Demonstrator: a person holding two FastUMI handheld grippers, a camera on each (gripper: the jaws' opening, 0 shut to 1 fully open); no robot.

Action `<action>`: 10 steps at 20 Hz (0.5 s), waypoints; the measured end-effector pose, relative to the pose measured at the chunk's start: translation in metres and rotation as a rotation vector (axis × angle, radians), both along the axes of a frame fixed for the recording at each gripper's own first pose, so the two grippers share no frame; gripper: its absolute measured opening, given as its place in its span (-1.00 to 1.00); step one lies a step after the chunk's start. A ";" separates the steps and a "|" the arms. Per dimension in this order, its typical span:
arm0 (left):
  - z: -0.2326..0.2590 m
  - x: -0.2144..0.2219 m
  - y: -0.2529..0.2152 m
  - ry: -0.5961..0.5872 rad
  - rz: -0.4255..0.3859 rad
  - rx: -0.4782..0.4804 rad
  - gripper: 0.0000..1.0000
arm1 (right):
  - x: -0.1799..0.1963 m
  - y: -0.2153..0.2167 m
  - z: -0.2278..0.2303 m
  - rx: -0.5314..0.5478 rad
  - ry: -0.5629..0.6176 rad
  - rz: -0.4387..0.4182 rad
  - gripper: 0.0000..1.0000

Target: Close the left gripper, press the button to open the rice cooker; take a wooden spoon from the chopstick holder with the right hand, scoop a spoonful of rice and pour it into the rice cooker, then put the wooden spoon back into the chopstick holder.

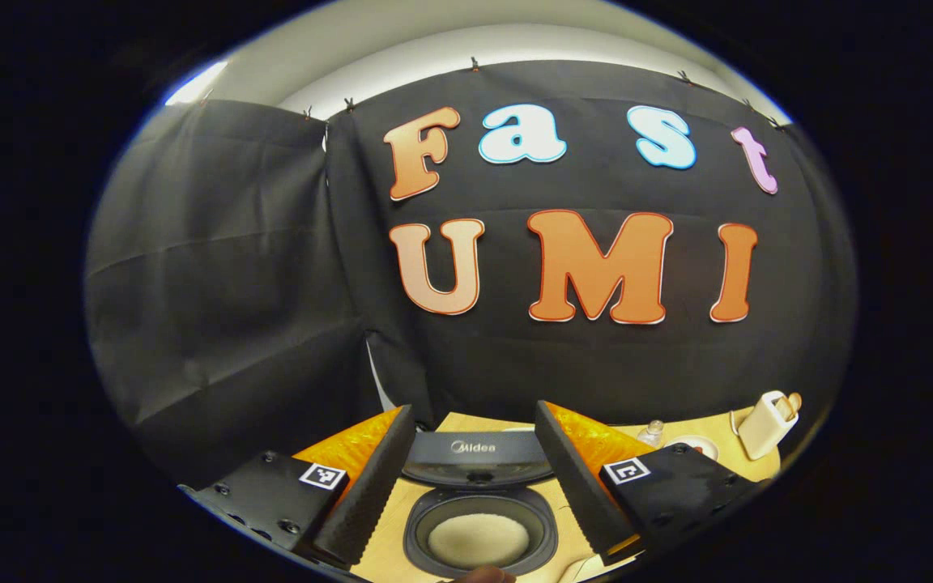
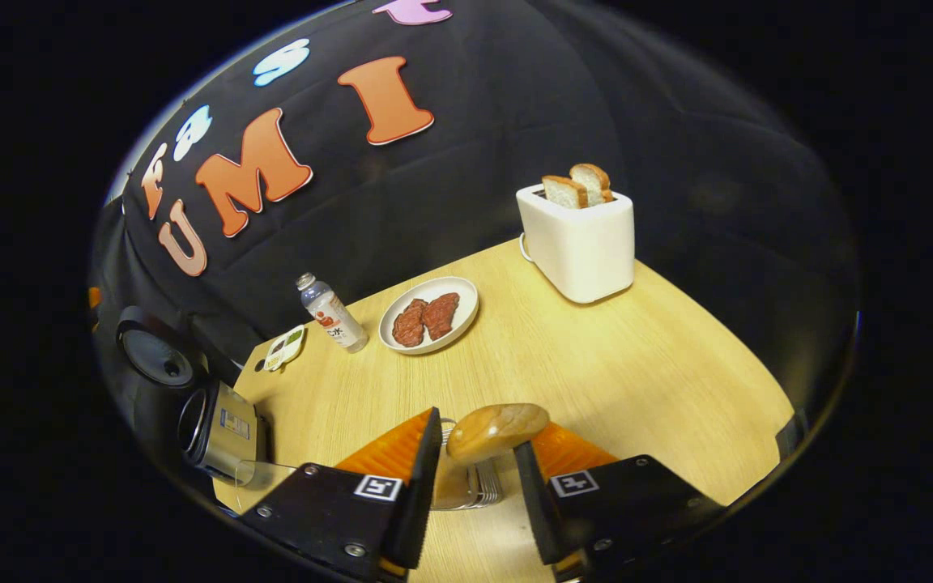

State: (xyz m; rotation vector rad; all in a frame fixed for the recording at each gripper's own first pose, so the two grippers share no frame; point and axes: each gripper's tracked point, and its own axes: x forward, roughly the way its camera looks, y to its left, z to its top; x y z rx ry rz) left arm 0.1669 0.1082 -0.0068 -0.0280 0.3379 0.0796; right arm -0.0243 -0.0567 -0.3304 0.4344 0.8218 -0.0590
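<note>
While rice cooker (image 1: 479, 494) gapes | right claw (image 2: 479, 453) seemingly grips wooden spoon (image 2: 496, 431)

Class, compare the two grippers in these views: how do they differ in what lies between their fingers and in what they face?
1. The left gripper has nothing between its fingers; the right gripper has the wooden spoon between its fingers.
2. The left gripper points over the open rice cooker; the right gripper points across the table toward the toaster and the plate.
Shared: both have their fingers spread apart.
</note>
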 end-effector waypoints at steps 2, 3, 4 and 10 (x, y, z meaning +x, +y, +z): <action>-0.013 0.030 -0.005 0.054 -0.025 -0.016 0.98 | 0.000 -0.011 0.022 -0.035 -0.035 -0.008 0.33; -0.023 0.042 -0.008 0.104 -0.039 -0.020 0.99 | -0.002 -0.015 0.034 -0.044 -0.050 -0.016 0.45; -0.037 0.054 -0.008 0.149 -0.038 -0.019 0.99 | -0.002 -0.019 0.045 -0.049 -0.066 -0.026 0.50; -0.118 0.054 0.015 0.488 0.040 -0.005 0.99 | -0.008 -0.035 0.084 -0.078 -0.124 -0.077 0.60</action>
